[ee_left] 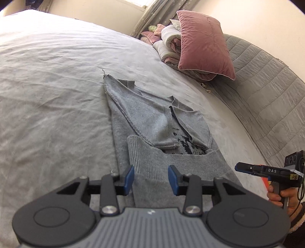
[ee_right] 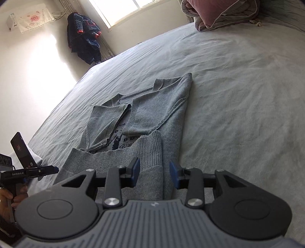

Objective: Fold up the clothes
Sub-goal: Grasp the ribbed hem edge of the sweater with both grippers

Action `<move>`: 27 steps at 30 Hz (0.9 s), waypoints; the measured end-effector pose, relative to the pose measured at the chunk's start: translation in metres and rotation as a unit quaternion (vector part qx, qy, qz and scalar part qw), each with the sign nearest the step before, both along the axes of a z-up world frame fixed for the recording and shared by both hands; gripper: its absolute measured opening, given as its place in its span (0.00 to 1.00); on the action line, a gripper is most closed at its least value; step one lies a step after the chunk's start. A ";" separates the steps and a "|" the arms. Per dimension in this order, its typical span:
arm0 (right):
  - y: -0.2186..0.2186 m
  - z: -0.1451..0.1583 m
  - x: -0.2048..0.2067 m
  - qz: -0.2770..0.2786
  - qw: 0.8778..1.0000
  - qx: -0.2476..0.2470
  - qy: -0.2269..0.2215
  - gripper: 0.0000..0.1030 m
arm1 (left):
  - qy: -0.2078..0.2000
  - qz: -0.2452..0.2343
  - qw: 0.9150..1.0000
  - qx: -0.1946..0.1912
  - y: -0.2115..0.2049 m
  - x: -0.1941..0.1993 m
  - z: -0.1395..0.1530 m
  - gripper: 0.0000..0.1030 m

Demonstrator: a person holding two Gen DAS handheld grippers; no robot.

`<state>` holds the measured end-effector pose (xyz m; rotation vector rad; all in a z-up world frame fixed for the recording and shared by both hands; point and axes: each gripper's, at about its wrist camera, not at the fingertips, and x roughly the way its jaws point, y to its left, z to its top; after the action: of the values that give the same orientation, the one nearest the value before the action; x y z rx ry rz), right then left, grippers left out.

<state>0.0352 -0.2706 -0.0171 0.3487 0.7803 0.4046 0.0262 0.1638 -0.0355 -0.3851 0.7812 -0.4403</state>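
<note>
A grey knit sweater (ee_left: 152, 118) (ee_right: 152, 106) lies on the bed with both sleeves folded across its chest. Its ribbed hem (ee_left: 171, 160) (ee_right: 124, 152) is turned up over the dark pattern. My left gripper (ee_left: 151, 180) hovers at the near left corner of that fold. Its blue pads stand apart, with the fabric lying below them and not pinched. My right gripper (ee_right: 154, 174) is at the near right corner, also open above the cloth. Each gripper shows in the other's view: the right gripper (ee_left: 238, 167) and the left gripper (ee_right: 55, 168), each held by a hand.
The grey bed sheet (ee_left: 47, 76) spreads wide around the sweater. A pink pillow (ee_left: 205, 43) and folded quilts (ee_left: 167, 43) are stacked against the padded headboard (ee_left: 266, 85). A dark garment (ee_right: 83, 38) hangs by the window (ee_right: 129, 9). A phone (ee_right: 22, 150) stands at the bed's left edge.
</note>
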 end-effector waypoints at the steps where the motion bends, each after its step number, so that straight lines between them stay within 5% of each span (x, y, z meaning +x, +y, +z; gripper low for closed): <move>1: 0.004 -0.002 0.004 0.000 1.000 -0.006 -0.003 0.38 | 0.000 0.006 1.000 0.004 -0.002 0.005 -0.001 0.38; 7: 0.019 -0.015 0.025 -0.003 1.000 -0.030 -0.003 0.36 | 0.013 0.033 0.999 0.000 -0.008 0.025 -0.012 0.31; 9: 0.021 -0.018 0.027 0.001 1.000 -0.028 -0.005 0.31 | 0.016 0.032 0.999 0.000 -0.010 0.027 -0.014 0.25; 11: 0.025 -0.016 0.028 0.010 0.999 -0.030 -0.007 0.10 | 0.018 0.012 1.000 -0.010 -0.012 0.028 -0.014 0.07; 19: 0.007 0.002 0.020 0.031 0.996 0.075 -0.030 0.10 | -0.014 -0.056 0.985 -0.164 0.005 0.018 -0.007 0.07; 22: -0.001 -0.004 0.024 0.004 0.997 0.081 -0.016 0.10 | 0.007 -0.011 0.990 -0.144 0.009 0.024 -0.014 0.07; 27: 0.006 -0.017 0.031 -0.018 1.000 0.017 -0.002 0.10 | 0.051 0.048 0.995 -0.065 0.008 0.037 -0.035 0.07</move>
<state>0.0665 -0.2641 -0.0342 0.3940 0.7623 0.3851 0.0637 0.1717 -0.0702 -0.5664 0.8312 -0.3852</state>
